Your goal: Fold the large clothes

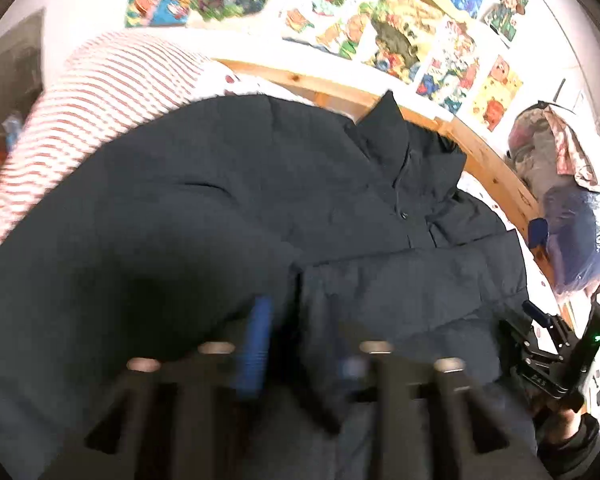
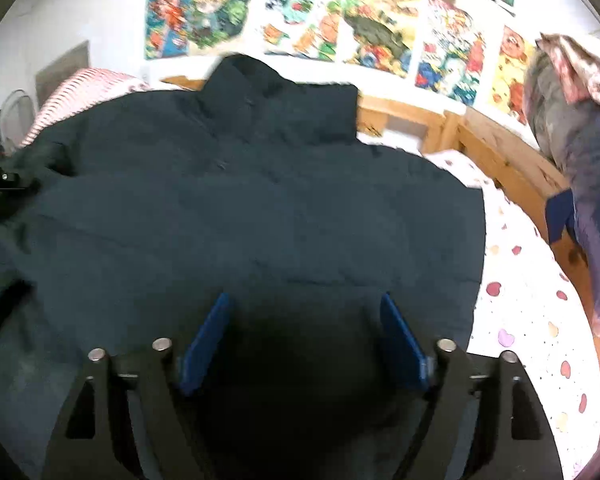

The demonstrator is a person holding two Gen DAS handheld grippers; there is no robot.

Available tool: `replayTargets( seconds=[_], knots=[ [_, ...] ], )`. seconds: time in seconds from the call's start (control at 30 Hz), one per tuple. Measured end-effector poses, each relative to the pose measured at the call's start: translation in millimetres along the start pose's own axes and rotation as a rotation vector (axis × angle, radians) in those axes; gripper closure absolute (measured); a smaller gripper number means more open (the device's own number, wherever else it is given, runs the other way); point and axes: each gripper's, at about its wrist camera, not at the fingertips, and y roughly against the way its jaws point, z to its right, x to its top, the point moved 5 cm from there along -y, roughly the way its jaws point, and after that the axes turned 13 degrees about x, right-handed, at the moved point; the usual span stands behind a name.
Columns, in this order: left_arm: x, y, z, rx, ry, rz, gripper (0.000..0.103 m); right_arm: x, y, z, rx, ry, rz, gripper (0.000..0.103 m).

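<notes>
Jacket [image 2: 240,216], dark and padded, lies spread on the bed [image 2: 532,320], one side seemingly folded inward, further folds left; right gripper [image 2: 306,340] hovers with fingers wide apart, left gripper [image 1: 300,344] too blurred to tell its state.

My two wrist cameras sit close over the dark jacket [image 1: 228,200] on the bed [image 2: 532,320], both facing the far poster wall [image 2: 380,28] — the left view set leftward, catching the right tool [image 1: 540,320]; both share the collar.
</notes>
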Motion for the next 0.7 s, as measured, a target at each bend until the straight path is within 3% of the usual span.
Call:
replayTargets(
  seconds=[0.07,0.23,0.47,0.6,0.7],
  knots=[
    [-7.9,29.6,-14.3,-0.031,0.055,0.053,0.023,7.8,7.3,-18.8,0.028,0.036,0.003,0.028],
    [-51.8,86.5,-64.2,-0.001,0.218,0.042,0.02,27.0,15.0,-73.7,0.157,0.075,0.013,0.027],
    [-135.1,141.4,-121.1,0.025,0.459,-0.009,0.011,39.5,7.8,-140.7,0.225,0.168,0.009,0.027],
    [-162.6,136.7,-137.6,0.02,0.593,-0.071,0.01,45.4,-0.4,-164.3,0.213,0.192,-0.001,0.027],
    [-177.0,122.1,-154.9,0.072,0.703,-0.113,0.01,50.2,-9.6,-171.6,0.19,0.181,-0.003,0.027]
  ],
)
